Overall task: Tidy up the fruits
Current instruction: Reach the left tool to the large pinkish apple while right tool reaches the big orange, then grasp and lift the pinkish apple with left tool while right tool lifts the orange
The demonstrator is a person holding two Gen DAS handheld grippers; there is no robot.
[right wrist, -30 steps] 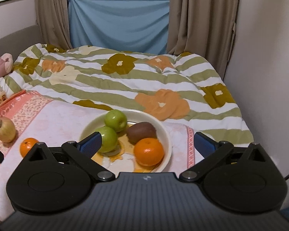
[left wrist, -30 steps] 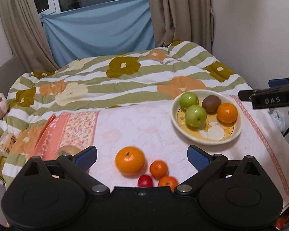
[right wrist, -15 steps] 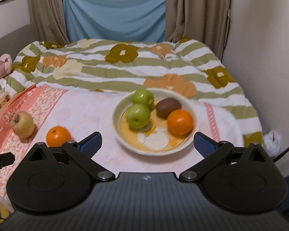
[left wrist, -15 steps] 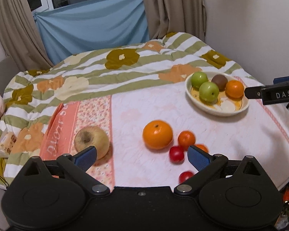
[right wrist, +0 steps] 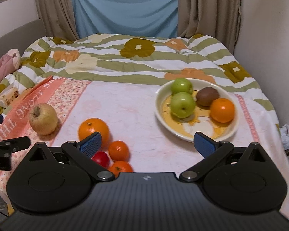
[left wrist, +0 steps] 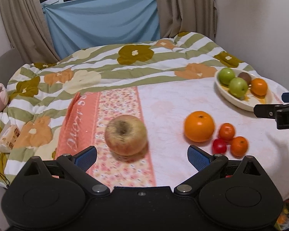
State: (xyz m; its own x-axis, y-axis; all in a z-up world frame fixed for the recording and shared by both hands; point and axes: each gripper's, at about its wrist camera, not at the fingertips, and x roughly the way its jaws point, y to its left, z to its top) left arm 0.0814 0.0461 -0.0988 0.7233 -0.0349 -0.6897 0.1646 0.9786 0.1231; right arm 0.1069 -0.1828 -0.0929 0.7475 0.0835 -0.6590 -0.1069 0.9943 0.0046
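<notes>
Beige curtains [right wrist: 208, 7] and a blue sheet [right wrist: 125, 9] back a bed with a flowered quilt [right wrist: 125, 57]; its pink towel [left wrist: 82, 115] reads "ALONG". Left tool [left wrist: 141, 156], jaws wide, empty, faces the yellowish apple [left wrist: 126, 134] just ahead. Right tool [right wrist: 147, 141], wide, empty, faces the fruit bowl [right wrist: 161, 113] ahead-right.
</notes>
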